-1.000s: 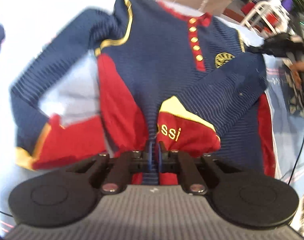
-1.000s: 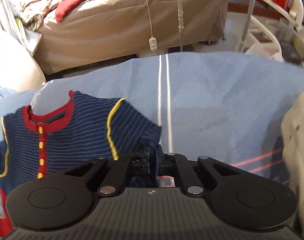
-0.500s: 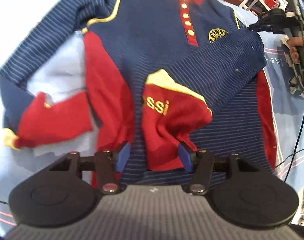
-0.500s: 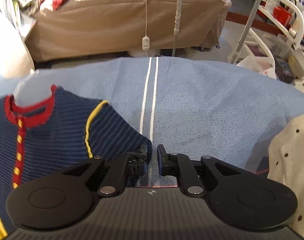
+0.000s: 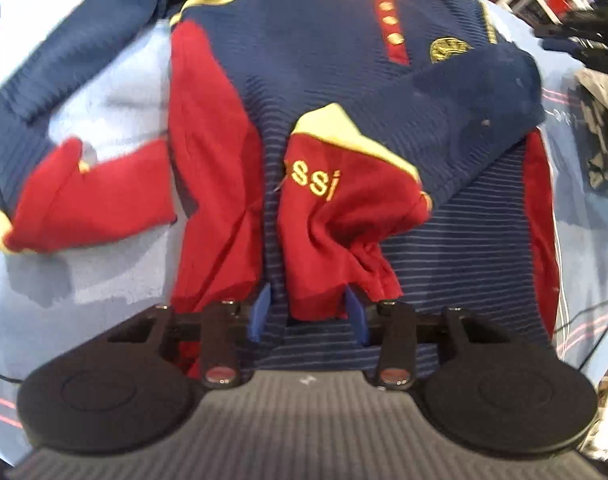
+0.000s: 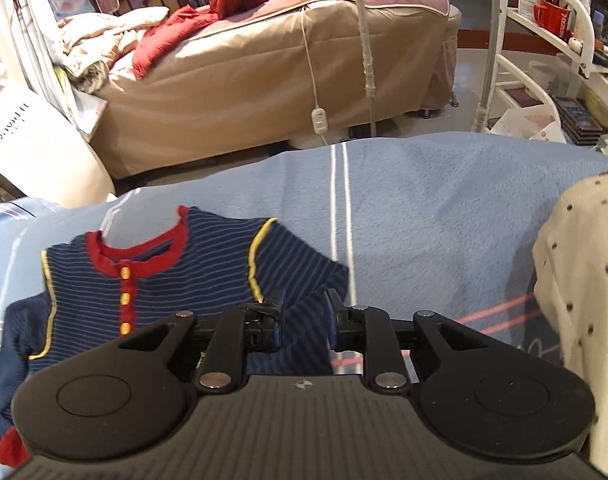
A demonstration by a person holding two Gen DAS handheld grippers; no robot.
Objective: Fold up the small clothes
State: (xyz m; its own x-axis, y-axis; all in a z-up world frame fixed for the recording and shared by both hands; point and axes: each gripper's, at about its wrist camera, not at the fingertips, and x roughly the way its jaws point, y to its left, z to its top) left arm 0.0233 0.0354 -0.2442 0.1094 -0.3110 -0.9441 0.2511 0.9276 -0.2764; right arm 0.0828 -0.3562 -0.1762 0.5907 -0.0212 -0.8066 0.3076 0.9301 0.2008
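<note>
A small navy striped sweater (image 5: 328,92) lies flat, front up, collar toward 12 o'clock. It has red side panels, yellow piping, a red button placket and a gold chest crest. One sleeve (image 5: 384,168) is folded across the chest, its red cuff pointing to 6 o'clock; the other sleeve (image 5: 52,128) bends out at 9 o'clock.

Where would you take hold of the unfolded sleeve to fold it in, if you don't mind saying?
Probably at the red cuff of the unfolded sleeve, coming from the outer left with the left gripper, now open. The cuff lies flat on the blue blanket, clear of the sweater, so its free end can be pinched and carried across.
</note>
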